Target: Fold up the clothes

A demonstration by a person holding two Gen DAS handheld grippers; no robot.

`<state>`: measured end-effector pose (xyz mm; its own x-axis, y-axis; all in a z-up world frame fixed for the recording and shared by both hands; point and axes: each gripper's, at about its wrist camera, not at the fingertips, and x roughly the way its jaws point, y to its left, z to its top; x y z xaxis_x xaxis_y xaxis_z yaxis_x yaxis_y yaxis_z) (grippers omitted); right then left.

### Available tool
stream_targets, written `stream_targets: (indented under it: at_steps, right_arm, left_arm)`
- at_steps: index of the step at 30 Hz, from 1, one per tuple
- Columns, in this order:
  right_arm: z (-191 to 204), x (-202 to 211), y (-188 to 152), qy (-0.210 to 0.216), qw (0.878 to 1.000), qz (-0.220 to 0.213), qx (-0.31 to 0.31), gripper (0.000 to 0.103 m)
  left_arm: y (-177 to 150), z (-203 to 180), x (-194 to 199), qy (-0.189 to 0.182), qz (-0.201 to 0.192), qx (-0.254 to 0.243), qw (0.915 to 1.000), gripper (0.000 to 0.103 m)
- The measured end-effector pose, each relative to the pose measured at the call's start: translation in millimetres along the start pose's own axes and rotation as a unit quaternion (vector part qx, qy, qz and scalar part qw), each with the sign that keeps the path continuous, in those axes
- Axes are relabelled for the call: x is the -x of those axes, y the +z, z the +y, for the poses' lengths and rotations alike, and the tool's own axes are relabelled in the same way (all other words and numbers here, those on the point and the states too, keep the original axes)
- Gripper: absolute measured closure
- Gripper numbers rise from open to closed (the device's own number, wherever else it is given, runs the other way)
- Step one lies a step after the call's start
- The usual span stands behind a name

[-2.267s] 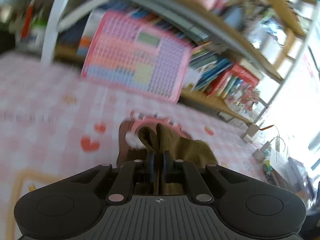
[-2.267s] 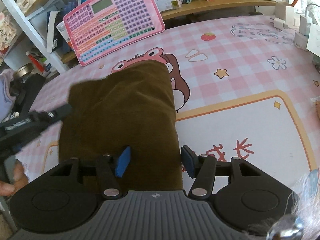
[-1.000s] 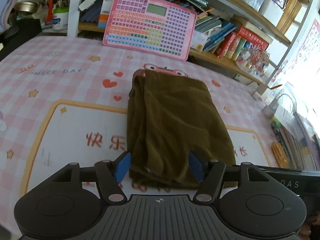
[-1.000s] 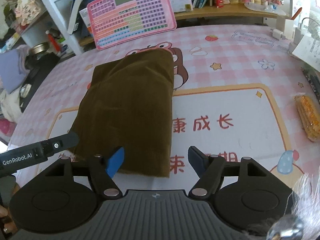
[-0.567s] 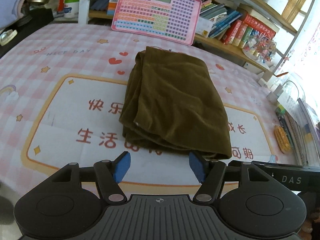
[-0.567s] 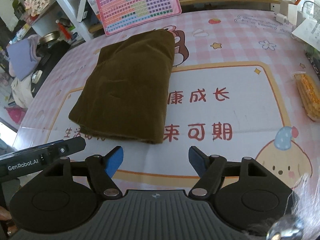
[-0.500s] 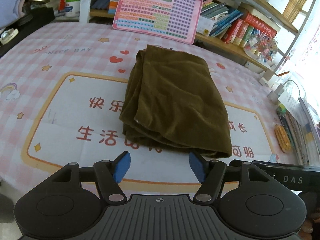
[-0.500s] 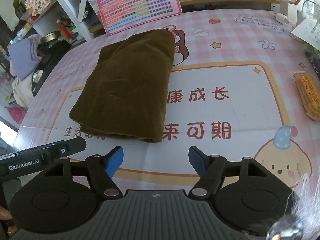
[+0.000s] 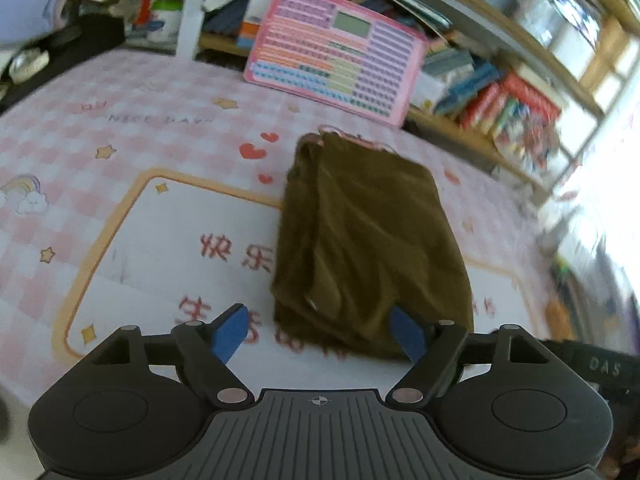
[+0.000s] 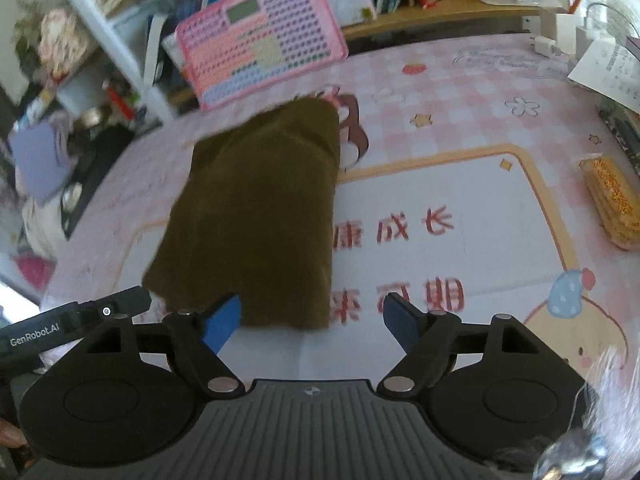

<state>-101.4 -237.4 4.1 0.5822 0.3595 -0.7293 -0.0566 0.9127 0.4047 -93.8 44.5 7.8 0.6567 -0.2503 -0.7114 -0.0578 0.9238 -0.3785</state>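
We see a dark olive-brown folded garment of soft, velvety cloth (image 9: 368, 248) lying flat on the tabletop (image 9: 152, 216), which is covered by a pink-and-white checked mat with a cream panel, an orange border and red characters. The garment sits about mid-tabletop, its long axis running from near to far; in the left wrist view its stacked layers show along the left edge, while its near right corner is hidden behind the blue pad of the left tool (image 9: 318, 334). That tool's blue-tipped fingers stand wide apart and are opening, nothing pressed between them; the near edge of the garment lies in the gap beyond the tips, and we cannot tell whether the right pad touches the cloth. In the right wrist view the right tool (image 10: 312, 322) likewise has its fingers spread and opening, gripping nothing; its left pad covers the garment's (image 10: 260, 216) near edge, and the near right corner of the cloth shows between the tips. A black bar printed with white lettering, part of the left tool, cuts across the garment's near left corner in this view. At the far side a pink rectangular toy keyboard with rows of coloured keys (image 9: 340, 52) leans against a bookshelf; the books and small items there are blurred. A cartoon figure printed on the mat is mostly hidden under the garment's far end. An orange-patterned packet (image 10: 608, 200) lies at the right edge, partly cut off.
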Motion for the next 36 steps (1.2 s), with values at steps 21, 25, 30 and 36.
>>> stream_targets:
  at_steps: [21,25,30,36]
  right_arm:
    - [2.4,-76.9,33.6,0.014,0.987,0.031,-0.158,0.07]
    - [37.9,-58.6,34.3,-0.013,0.997,-0.002,-0.076,0.083]
    - [42.0,-54.0,29.0,-0.013,0.997,0.0,-0.073,0.083]
    - [23.3,-65.0,21.4,-0.022,0.991,0.034,-0.131,0.057]
  left_arm:
    - [58.1,36.8,-91.3,-0.104,0.114,0.071,0.9854,0.065]
    - [63.6,8.8,-64.2,-0.09,0.053,-0.041,0.9936,0.074]
    - [65.9,17.5,-68.6,-0.095,0.083,-0.038,0.9913,0.071]
    - [63.7,35.3,-81.9,-0.107,0.12,0.002,0.9871,0.054]
